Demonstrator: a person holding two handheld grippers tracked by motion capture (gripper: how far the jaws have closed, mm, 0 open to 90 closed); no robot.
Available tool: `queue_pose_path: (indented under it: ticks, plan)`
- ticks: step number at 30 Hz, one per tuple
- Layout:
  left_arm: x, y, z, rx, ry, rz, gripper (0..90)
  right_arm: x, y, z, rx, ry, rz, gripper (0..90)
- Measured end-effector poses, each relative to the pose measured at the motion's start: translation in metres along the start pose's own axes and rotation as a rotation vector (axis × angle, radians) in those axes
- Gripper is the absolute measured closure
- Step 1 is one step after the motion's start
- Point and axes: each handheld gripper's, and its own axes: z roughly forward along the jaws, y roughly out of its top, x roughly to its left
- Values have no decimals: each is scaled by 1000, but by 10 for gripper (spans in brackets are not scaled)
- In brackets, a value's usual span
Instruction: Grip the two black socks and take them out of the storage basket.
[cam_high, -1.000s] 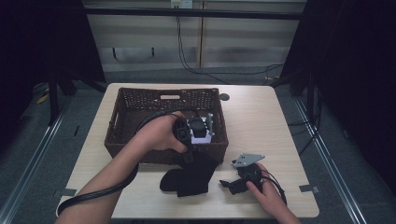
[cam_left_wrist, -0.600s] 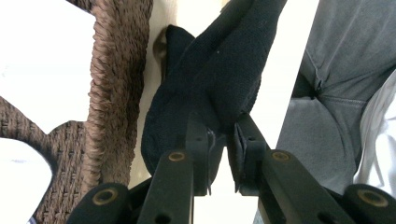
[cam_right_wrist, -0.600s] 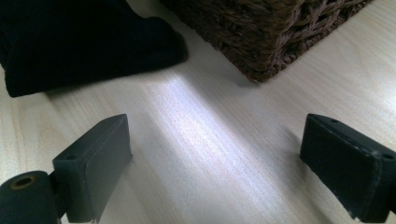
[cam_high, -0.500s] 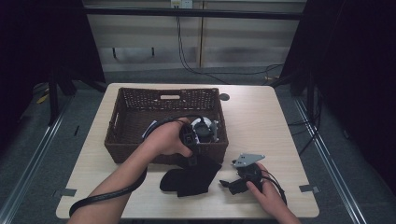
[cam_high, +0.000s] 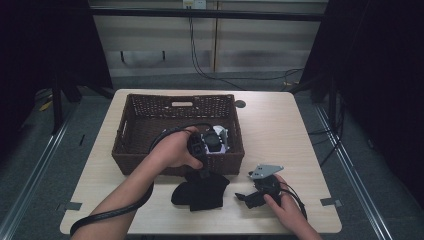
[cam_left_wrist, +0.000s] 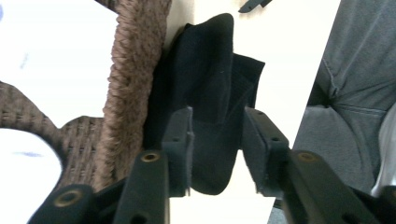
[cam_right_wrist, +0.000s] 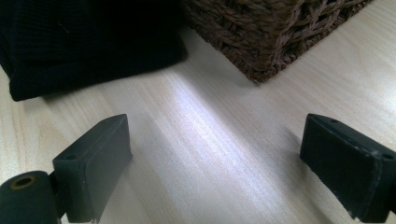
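I see left gripper (cam_left_wrist: 215, 140) jaws just opened partway, black cloth (cam_high: 200, 191) loose between them beside wicker basket (cam_high: 150, 162). Right gripper (cam_right_wrist: 219, 163) wide, empty, resting on table (cam_high: 280, 130).

My light wooden table (cam_high: 280, 130) carries the wicker basket (cam_high: 150, 120) ahead and black cloth (cam_high: 200, 192) beneath my left gripper (cam_left_wrist: 217, 140).

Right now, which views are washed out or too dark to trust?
Left gripper view: basket interior blown out white, black cloth sharp. Right gripper view: a glare streak across the table, cloth nearly featureless. High view: dim surroundings, cloth folds barely legible.
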Motion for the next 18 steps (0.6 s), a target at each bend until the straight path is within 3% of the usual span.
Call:
queue_pose_path:
  ticks: [7,12,18]
  plan:
    - [-3,-5,-3,-37,24,-13,383,0,0,0,0,1,0,81]
    - [-6,-13,-2,-42,18,-16,308,0,0,0,0,-1,2,81]
    - [-7,-26,0,-61,29,-35,279,1,0,0,1,1,5,81]
